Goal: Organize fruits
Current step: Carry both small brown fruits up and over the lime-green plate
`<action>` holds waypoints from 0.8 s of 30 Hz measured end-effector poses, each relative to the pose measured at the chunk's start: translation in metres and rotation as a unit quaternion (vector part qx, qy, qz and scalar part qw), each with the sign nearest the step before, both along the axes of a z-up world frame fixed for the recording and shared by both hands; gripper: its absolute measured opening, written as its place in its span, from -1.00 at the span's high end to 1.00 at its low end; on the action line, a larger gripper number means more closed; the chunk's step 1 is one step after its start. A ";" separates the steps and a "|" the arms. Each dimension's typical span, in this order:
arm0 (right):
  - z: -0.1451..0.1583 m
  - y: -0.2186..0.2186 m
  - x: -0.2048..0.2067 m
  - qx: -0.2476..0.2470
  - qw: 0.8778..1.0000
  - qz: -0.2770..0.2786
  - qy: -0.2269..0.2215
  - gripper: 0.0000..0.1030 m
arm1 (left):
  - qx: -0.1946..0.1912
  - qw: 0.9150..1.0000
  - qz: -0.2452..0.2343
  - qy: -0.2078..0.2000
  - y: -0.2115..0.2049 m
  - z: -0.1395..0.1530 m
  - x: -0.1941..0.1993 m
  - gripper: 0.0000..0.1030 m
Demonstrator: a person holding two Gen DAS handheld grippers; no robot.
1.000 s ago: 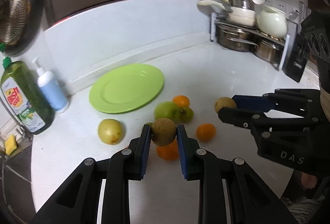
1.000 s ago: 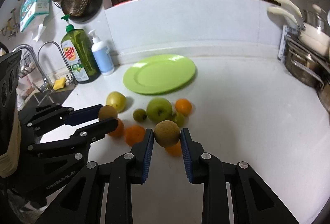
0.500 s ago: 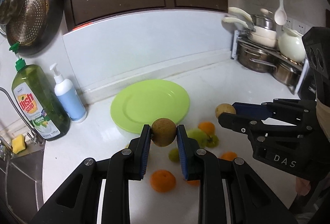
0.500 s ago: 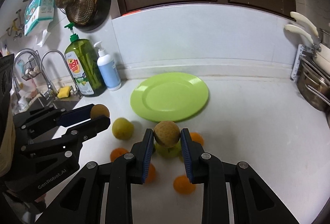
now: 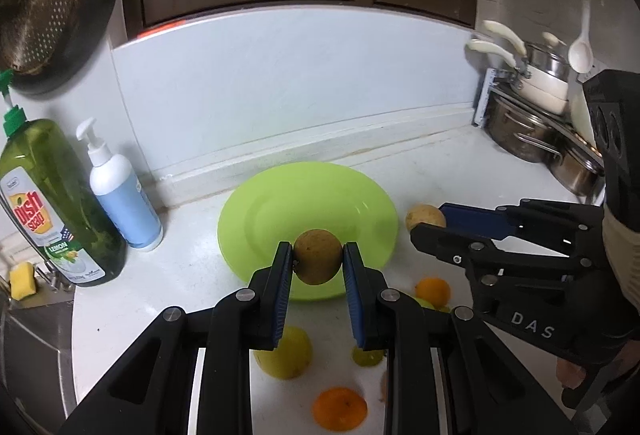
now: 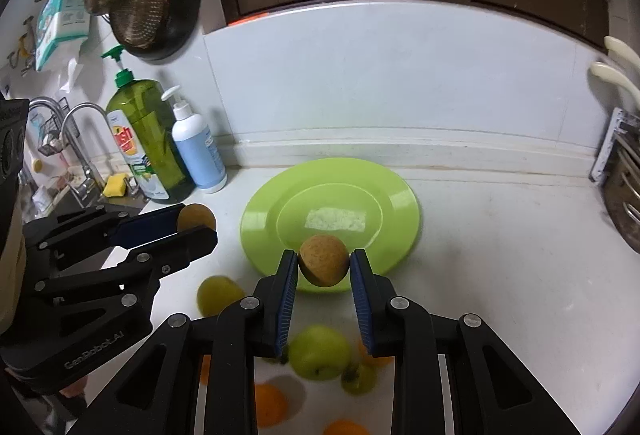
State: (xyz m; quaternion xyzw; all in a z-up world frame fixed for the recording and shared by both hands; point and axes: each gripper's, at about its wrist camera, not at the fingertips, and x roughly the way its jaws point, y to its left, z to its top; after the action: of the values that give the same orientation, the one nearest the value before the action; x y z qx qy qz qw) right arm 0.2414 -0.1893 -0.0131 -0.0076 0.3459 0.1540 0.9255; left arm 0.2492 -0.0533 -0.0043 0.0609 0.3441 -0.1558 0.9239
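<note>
Right now each claw is clamped on a small round brown fruit, lifted clear of the white tabletop (image 5: 460,171). The left claw (image 5: 318,262) is closed down to the width of its brown fruit (image 5: 318,261), blue pads pressing both sides, and the fruit sits in front of the near rim of the green plate (image 5: 304,203), which lies just ahead of the claw and holds nothing. The right claw (image 6: 324,266) grips its own brown fruit (image 6: 324,265) the same way, also over the plate's near edge (image 6: 332,195).

From the left wrist view, the right claw (image 5: 430,225) appears off to the right, its fruit (image 5: 425,217) peeking out at the tips beside the plate's right edge. From the right wrist view, the left claw (image 6: 198,225) shows on the left, fruit (image 6: 196,217) at its tips, near the plate's left edge.

Below and behind the claws, loose fruit stays on the tabletop: a yellow fruit (image 5: 286,353) under the left claw's fingers, an orange (image 5: 340,409) nearer the camera, another orange (image 5: 432,291) to the right, and a green apple (image 6: 320,351) under the right claw.

To the left of the plate stand a green dish soap bottle (image 5: 56,203) and a pump bottle (image 5: 120,195); pots (image 5: 536,123) are stacked far right.
</note>
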 end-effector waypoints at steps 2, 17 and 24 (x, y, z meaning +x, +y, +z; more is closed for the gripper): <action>-0.003 0.001 0.011 -0.001 1.000 0.001 0.008 0.45 | 0.003 1.000 0.000 0.006 -0.001 -0.003 0.009 0.50; -0.046 0.007 0.080 -0.021 0.996 0.019 0.081 0.45 | 0.021 0.998 -0.005 0.062 -0.005 -0.045 0.071 0.50; -0.066 0.007 0.101 -0.026 0.992 0.024 0.119 0.45 | 0.019 0.995 0.000 0.099 -0.008 -0.064 0.089 0.50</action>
State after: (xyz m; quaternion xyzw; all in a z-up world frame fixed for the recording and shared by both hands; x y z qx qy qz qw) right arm 0.3426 -0.1821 -0.0786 -0.0212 0.4573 0.1670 0.8732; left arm 0.3380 -0.0612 -0.0680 0.0626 0.4371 -0.1544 0.8838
